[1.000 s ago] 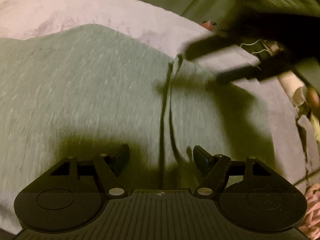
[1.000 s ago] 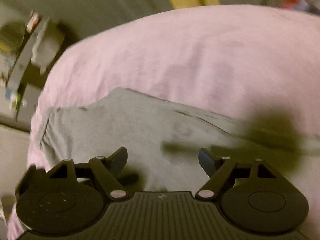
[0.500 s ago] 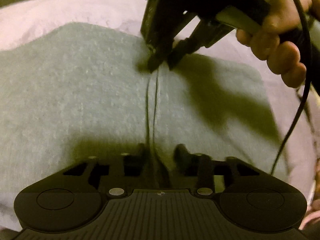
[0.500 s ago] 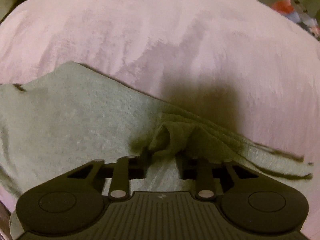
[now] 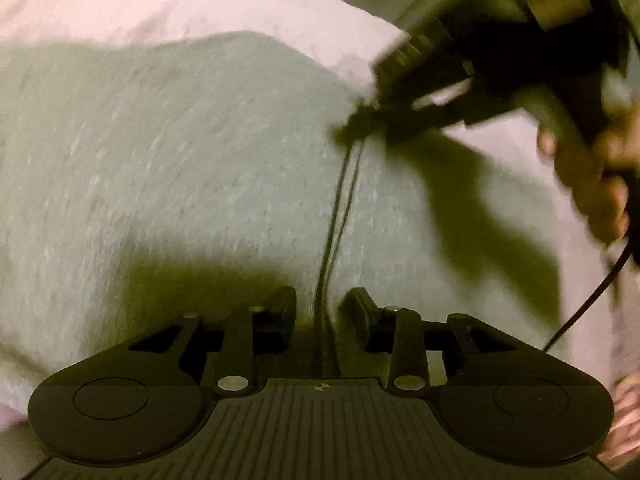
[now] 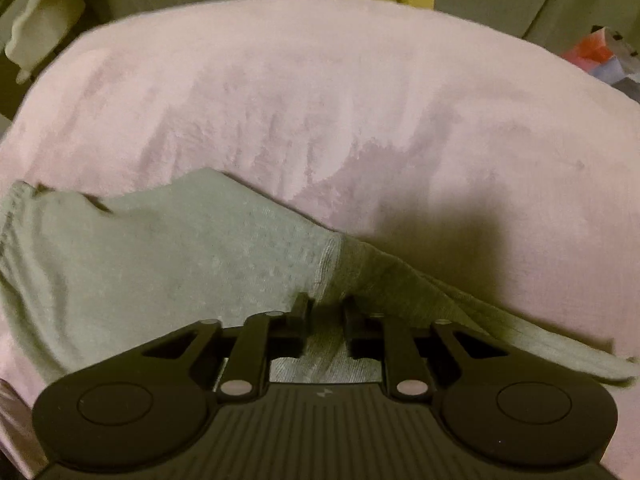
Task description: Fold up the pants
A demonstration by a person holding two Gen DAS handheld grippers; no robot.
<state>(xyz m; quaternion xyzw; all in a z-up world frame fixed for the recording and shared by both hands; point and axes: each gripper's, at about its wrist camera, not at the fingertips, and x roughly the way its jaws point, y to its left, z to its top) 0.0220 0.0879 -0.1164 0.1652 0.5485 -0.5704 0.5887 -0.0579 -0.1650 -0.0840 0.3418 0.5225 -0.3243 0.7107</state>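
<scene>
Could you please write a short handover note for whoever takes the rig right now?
Left claw: shut on the near end of the grey pants edge.
Right claw: shut on the far end of the same edge, cloth bunched between its fingers.
Pants lie spread on the pink blanket.
Done: both ends gripped.
Left: probably carry this edge across to make the fold, then release and smooth.

Light grey-green knit pants [image 5: 180, 168], heathered, spread mostly flat over a pink blanket [image 6: 360, 100]. Doubled edge running as two dark lines down the middle of the left wrist view — pinched at both ends (near end in the left gripper [image 5: 322, 312], far end in the right gripper [image 5: 360, 128]). One part trailing off flat toward the right.
</scene>
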